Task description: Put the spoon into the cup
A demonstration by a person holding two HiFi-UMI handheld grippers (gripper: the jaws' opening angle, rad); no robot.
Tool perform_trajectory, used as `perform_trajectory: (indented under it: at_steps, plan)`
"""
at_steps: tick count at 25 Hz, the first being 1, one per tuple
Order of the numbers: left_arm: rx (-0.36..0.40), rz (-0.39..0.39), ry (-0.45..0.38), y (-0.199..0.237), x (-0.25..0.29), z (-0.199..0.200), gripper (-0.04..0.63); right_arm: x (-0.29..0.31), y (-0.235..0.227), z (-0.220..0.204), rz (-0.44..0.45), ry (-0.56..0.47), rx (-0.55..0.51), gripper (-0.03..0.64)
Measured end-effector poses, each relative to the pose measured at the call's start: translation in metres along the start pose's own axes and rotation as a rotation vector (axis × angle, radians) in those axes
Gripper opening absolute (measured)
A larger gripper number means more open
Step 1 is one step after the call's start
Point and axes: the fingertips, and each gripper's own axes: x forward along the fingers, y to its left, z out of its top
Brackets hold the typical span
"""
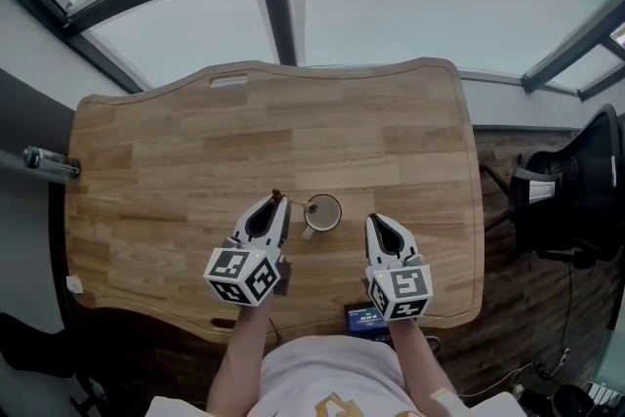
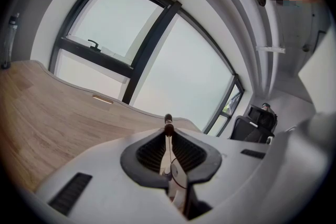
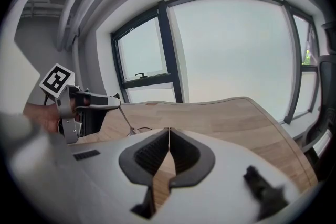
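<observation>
A pale cup [image 1: 323, 212] stands on the wooden table [image 1: 176, 171] near its front edge, between my two grippers. My left gripper [image 1: 277, 200] is just left of the cup and shut on the spoon [image 1: 293, 202]. The thin spoon slants from the jaw tips toward the cup's rim. In the left gripper view the spoon [image 2: 167, 152] runs between the pads of the left gripper [image 2: 168, 131], its dark end poking out past them. The right gripper view shows the spoon [image 3: 124, 118] hanging from the left gripper. My right gripper [image 1: 373, 220] [image 3: 169, 131] is right of the cup, shut and empty.
A small device with a blue screen [image 1: 363, 317] lies at the table's front edge by the person's body. A black office chair [image 1: 576, 190] stands to the right of the table. A dark cylinder [image 1: 51, 163] pokes in at the left edge. Windows rise behind the table.
</observation>
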Motion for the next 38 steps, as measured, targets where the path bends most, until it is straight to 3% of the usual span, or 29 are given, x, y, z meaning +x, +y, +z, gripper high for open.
perform_trajectory:
  at_steps: [38]
  plan:
    - [-0.012, -0.015, 0.050, 0.002, 0.018, -0.021, 0.044, 0.017, -0.006, -0.010, 0.010, 0.038, 0.014, 0.032]
